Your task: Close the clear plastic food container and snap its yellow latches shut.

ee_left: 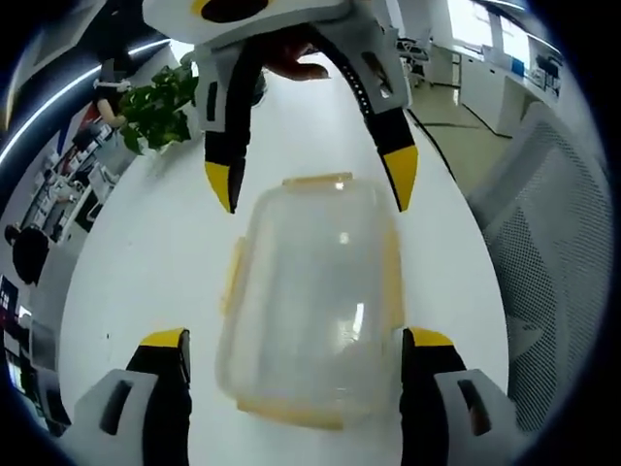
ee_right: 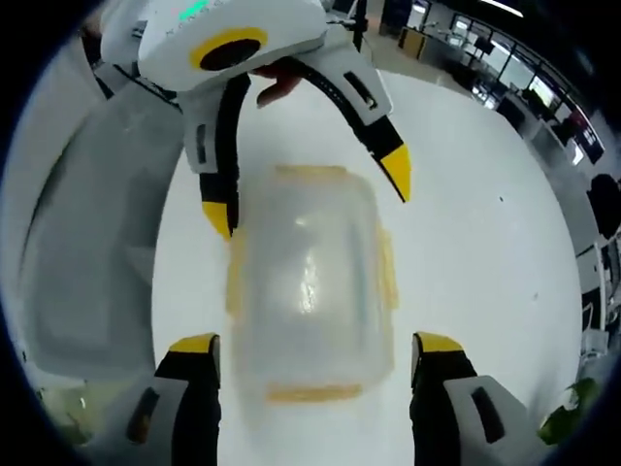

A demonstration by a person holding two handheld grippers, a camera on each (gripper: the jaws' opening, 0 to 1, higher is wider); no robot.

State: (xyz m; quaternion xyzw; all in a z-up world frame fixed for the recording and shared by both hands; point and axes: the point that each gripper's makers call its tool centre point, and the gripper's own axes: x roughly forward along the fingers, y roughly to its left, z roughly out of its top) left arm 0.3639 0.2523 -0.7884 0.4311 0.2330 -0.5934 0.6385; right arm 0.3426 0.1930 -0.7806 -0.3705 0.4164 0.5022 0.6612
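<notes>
The clear food container (ee_left: 310,301) sits on the white desk (ee_left: 146,282) squarely between my two hand-held grippers, which face each other across it. My left hand-held gripper (ee_left: 309,342) is spread wide, its yellow-tipped jaws standing outside the box's near end, one on each long side, touching nothing. My right hand-held gripper (ee_right: 315,348) is spread just as wide at the opposite end, also holding nothing. In the left gripper view it (ee_left: 312,183) comes in from the far side with its tips just beside the far corners.

The box's long axis runs straight from one hand-held gripper to the other. The lid looks laid on top. The yellow latches (ee_left: 392,277) line all four edges; from here I judge them not yet snapped, though the right gripper view is too blurred to be sure.

Each hand is equally near its own end latch (ee_left: 317,181), so the short-end flaps fall to whichever hand fronts them, and the long-side flaps lie just inside both sets of jaws.

A mesh-backed chair (ee_left: 543,262) stands beside the desk on one side, and a green plant (ee_left: 160,102) at the far left. Nothing lies between me and the box.
</notes>
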